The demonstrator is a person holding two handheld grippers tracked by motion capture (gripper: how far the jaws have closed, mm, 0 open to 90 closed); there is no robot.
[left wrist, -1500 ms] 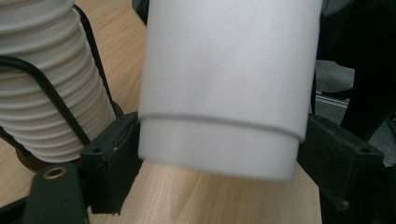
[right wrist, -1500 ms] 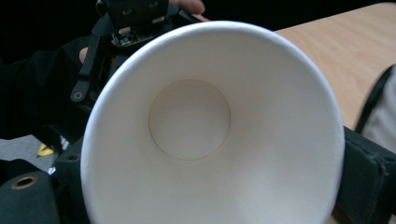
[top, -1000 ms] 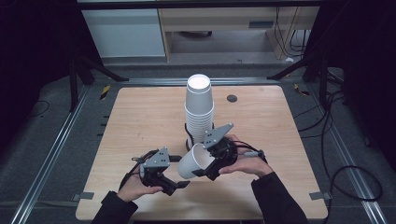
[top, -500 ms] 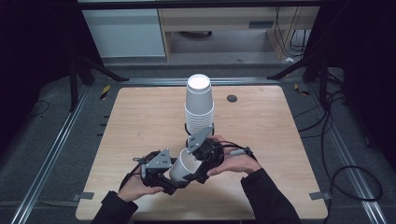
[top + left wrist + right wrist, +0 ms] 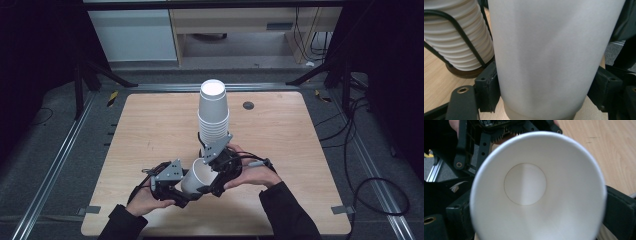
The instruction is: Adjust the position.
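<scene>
Light wooden table (image 5: 150,130) on a dark floor, small dark round disc (image 5: 248,105) sat on the tabletop at about 1 o'clock, cream cabinet (image 5: 235,25) stood beyond at 12 o'clock, black cables (image 5: 370,185) trailed at 4 o'clock.

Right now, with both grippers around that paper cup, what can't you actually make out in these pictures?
- Left gripper jaws: in the high view the cup and the grey plate cover their tips.
- Cup rim and base: cut off by the top and bottom edges of the left gripper view.
- Right gripper contact: in the right gripper view the cup's mouth hides where the jaws touch its wall.
- Stack of cups: its count is too small to tell in the high view.
</scene>
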